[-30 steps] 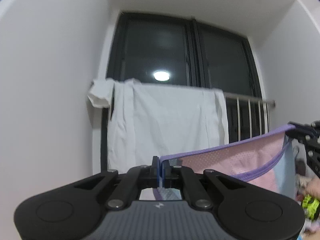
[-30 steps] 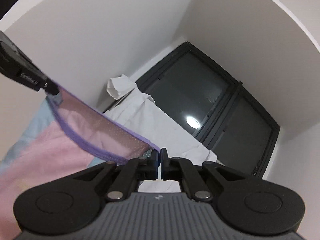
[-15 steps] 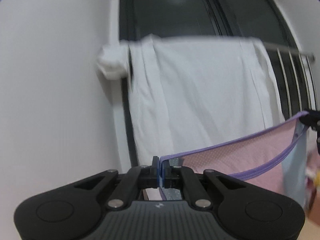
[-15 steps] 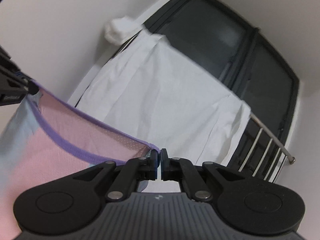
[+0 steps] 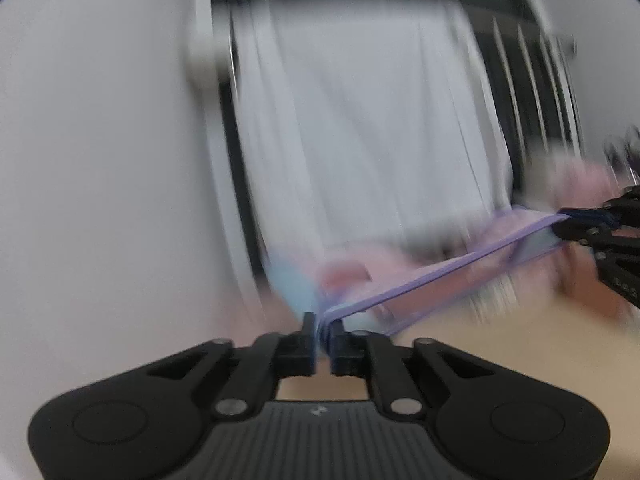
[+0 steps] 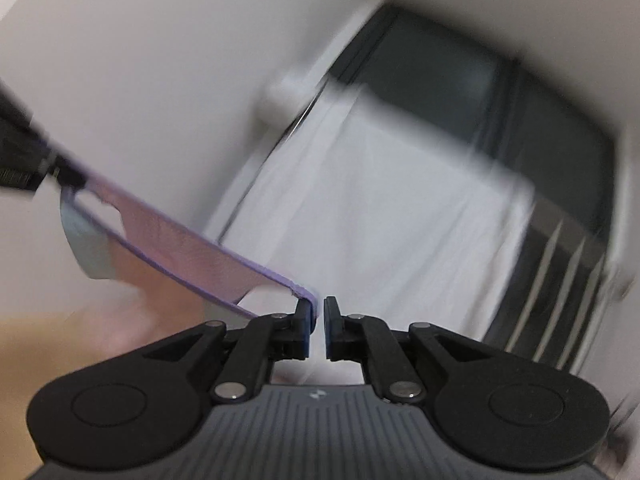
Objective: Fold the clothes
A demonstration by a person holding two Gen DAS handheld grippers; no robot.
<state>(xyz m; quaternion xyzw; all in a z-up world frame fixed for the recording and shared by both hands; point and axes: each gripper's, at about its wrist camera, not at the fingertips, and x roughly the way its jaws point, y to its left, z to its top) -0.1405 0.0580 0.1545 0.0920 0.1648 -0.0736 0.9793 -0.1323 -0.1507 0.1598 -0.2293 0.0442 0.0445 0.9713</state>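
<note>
Both views are pretty blurry. My left gripper [image 5: 323, 322] has its jaws clamped on the purple hem of the pink garment [image 5: 440, 276], which stretches toward the right edge of the frame. My right gripper [image 6: 318, 312] looks slightly parted, hem touching its left finger, white sheet [image 6: 400, 200] behind.
</note>
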